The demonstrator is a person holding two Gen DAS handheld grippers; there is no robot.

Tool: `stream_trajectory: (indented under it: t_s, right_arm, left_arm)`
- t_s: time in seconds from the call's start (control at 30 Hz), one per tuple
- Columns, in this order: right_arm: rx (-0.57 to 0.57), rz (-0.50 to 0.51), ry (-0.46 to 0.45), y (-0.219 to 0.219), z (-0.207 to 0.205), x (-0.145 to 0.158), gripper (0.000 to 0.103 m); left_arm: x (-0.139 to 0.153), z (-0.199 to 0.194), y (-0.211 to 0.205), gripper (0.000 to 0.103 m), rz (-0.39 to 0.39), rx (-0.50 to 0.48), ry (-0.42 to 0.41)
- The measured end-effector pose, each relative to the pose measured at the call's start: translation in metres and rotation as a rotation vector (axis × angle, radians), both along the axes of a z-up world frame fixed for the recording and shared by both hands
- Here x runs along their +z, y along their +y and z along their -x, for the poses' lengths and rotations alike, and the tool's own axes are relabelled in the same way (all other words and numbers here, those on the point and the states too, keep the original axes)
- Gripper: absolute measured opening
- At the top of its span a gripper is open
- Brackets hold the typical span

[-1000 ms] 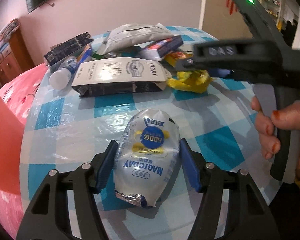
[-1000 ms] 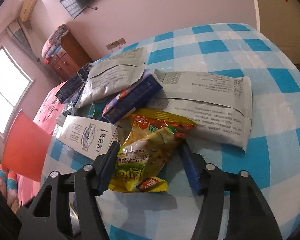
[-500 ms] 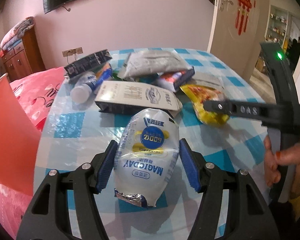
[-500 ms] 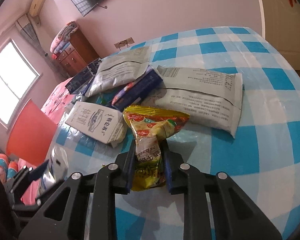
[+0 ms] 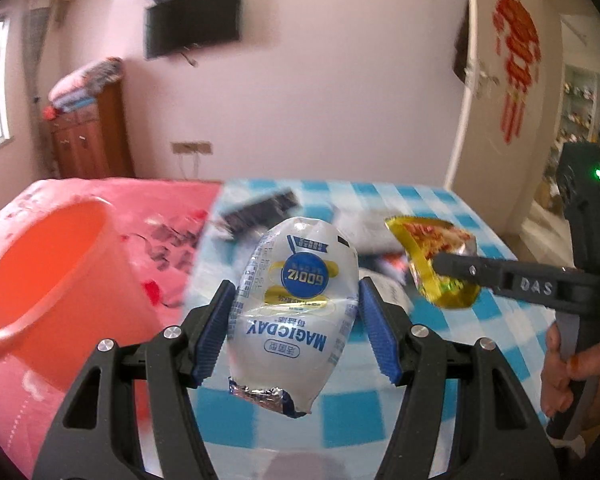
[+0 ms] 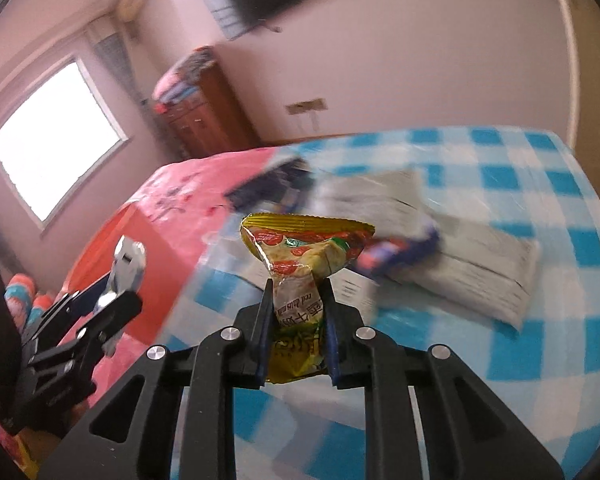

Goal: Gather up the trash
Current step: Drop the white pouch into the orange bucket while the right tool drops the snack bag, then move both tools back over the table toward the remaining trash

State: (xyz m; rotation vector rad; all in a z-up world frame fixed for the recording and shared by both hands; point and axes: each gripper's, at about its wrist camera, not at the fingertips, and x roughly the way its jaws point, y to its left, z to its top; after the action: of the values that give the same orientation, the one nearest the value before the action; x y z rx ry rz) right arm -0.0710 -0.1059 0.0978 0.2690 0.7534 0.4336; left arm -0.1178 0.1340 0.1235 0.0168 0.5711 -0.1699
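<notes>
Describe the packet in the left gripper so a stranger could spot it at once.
Above the blue-checked table, beside the orange bucket, the left gripper holds a puffy white pouch clear of the cloth. Unlike the crumpled yellow wrapper nearby, it reads MAGICDAY in blue, with a round blue badge.

My feeds are bright with soft daylight. It comes from the window [image 6: 56, 140], which burns out to plain white in my right wrist view and shows only as a pale strip at the left edge of the other. Motion blur smears the checked tablecloth [image 6: 540, 208], the litter on it and the wall-mounted TV [image 5: 193, 18] in both views. The silver packet [image 5: 296, 304] and the yellow packet [image 6: 300, 264] up close stay sharp, the silver one glinting. Fisheye bending curves the room, and black corners ring each frame.
</notes>
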Motion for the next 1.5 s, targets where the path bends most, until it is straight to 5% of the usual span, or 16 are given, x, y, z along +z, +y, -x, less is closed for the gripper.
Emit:
stream_trajectory:
  t_s: [0.4,0.7,0.83,0.97,1.1,1.5]
  right_arm:
    - [0.331,-0.102,-0.061,0.151,-0.043,0.076,0.022]
    - [0.474,-0.092,-0.065,0.251,-0.062,0.084,0.023]
    - [0.486,-0.046,-0.047,0.278,-0.069,0.073,0.029]
    - [0.462,-0.071,-0.081,0.269,-0.065,0.071,0.063]
    - [0.395,-0.059,-0.168,0.246,-0.051,0.076,0.079]
    - [0.207,0.007,-0.213,0.185,-0.032,0.046,0.091]
  left_arm:
    - [0.052,0.000,0.127,0.064,-0.029,0.362,-0.124]
    - [0.035,-0.021,0.187,0.064,-0.024,0.512,-0.061]
    - [0.022,-0.031,0.196,0.078,-0.011,0.538,-0.020]
    - [0.016,-0.028,0.199,0.085,-0.001,0.535,-0.026]
    - [0.012,-0.023,0.190,0.089,-0.012,0.513,-0.048]
    - [0.019,-0.010,0.151,0.089,-0.059,0.458,-0.107]
